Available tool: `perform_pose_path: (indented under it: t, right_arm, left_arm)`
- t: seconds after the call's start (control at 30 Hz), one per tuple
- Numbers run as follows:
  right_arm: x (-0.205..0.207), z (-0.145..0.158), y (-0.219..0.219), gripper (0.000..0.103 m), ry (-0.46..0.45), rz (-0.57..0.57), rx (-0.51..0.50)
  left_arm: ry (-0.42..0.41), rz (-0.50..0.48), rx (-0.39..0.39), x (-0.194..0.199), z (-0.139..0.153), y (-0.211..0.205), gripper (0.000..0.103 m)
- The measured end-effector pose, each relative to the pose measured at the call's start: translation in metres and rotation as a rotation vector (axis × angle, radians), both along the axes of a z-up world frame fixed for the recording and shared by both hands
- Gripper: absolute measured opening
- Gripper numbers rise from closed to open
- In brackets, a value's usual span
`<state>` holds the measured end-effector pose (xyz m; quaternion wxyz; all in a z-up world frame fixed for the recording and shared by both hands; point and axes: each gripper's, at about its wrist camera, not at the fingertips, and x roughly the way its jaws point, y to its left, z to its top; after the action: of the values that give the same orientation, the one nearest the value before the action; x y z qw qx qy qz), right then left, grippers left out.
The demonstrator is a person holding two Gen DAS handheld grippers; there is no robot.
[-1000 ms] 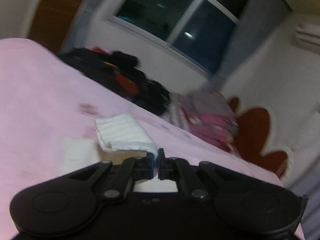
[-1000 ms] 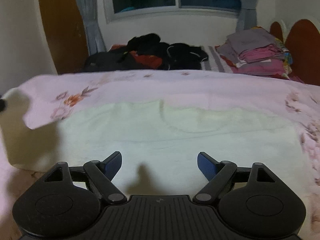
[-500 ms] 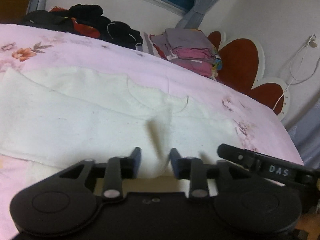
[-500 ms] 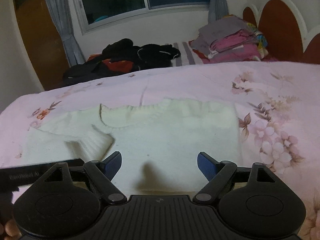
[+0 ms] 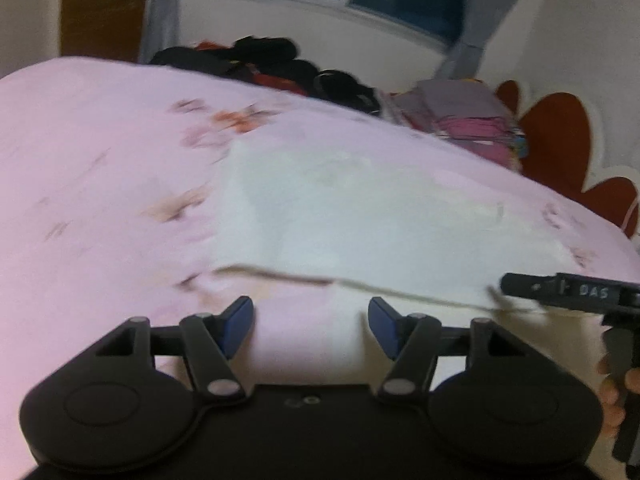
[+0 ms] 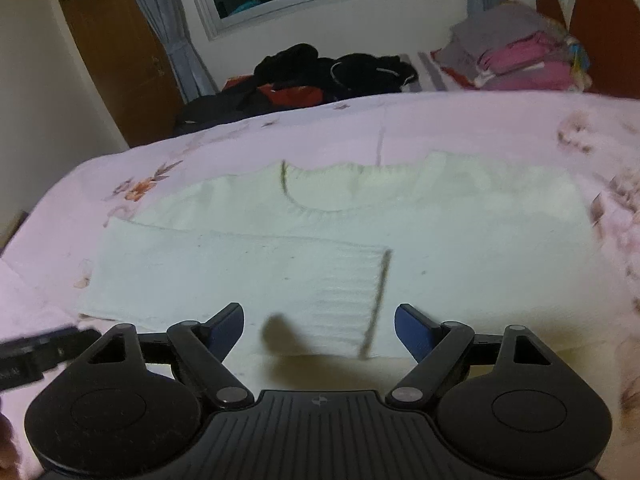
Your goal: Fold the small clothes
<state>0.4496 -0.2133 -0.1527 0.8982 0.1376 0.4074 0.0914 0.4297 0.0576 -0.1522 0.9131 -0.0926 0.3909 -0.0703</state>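
A white knit sweater (image 6: 440,232) lies flat on the pink floral bedsheet (image 6: 460,120), neckline toward the far side. One sleeve (image 6: 240,268) is folded across its body, cuff near the middle. My right gripper (image 6: 319,330) is open and empty, low over the sweater's near hem. My left gripper (image 5: 310,328) is open and empty, at the sweater's (image 5: 360,216) near left edge, over the sheet (image 5: 100,168). The right gripper's body shows at the right edge of the left wrist view (image 5: 568,290). The left wrist view is blurred.
A pile of dark clothes (image 6: 320,76) lies at the far edge of the bed. A stack of folded pink and grey clothes (image 6: 516,56) sits at the far right by the red headboard (image 6: 600,32). A window and a wooden door stand behind.
My left gripper let go of the sleeve cuff and opened wide; the sleeve now lies folded across the sweater. The left gripper drew back to the left. The right gripper stayed open.
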Motion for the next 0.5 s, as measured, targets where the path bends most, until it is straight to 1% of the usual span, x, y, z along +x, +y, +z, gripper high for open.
perform_pose_path:
  t: [0.03,0.07,0.1,0.13,0.17,0.23,0.27,0.3,0.33,0.43,0.5]
  right_arm:
    - [0.002,-0.002,0.001,0.083,0.007,0.006,-0.010]
    - [0.003,-0.004,0.004,0.080,0.008,0.012,-0.013]
    - [0.004,-0.005,0.006,0.046,0.008,0.025,-0.015]
    - [0.006,-0.006,0.010,0.029,0.017,0.030,-0.028]
    - [0.007,-0.006,0.011,0.014,0.017,0.033,-0.020]
    - [0.011,-0.006,0.012,0.014,0.019,0.037,-0.022]
    - [0.011,-0.005,0.013,0.011,0.017,0.044,-0.026]
    - [0.010,-0.003,0.014,0.005,0.010,0.054,-0.032]
    - [0.010,-0.001,0.012,0.005,-0.005,0.051,-0.035]
    - [0.000,0.019,0.002,0.005,-0.089,0.016,-0.038]
    - [-0.003,0.034,-0.003,0.005,-0.140,0.023,-0.074]
  left_arm:
    - [0.008,0.007,-0.001,0.000,-0.003,0.002,0.062]
    - [0.012,0.010,-0.002,-0.001,-0.003,0.007,0.061]
    - [0.011,0.012,0.002,-0.001,-0.004,0.007,0.060]
    - [0.007,0.014,0.010,0.000,-0.004,0.004,0.060]
    - [0.003,0.012,0.015,0.001,-0.004,0.003,0.060]
    - [-0.003,0.015,0.023,0.002,-0.004,0.002,0.060]
    - [-0.005,0.019,0.026,0.004,-0.003,0.002,0.060]
    - [-0.006,0.021,0.026,0.004,-0.004,0.001,0.060]
    - [-0.007,0.025,0.029,0.004,-0.007,0.001,0.060]
    - [-0.015,0.043,0.047,0.005,-0.008,-0.001,0.061]
    - [-0.020,0.051,0.057,0.007,-0.009,-0.003,0.061]
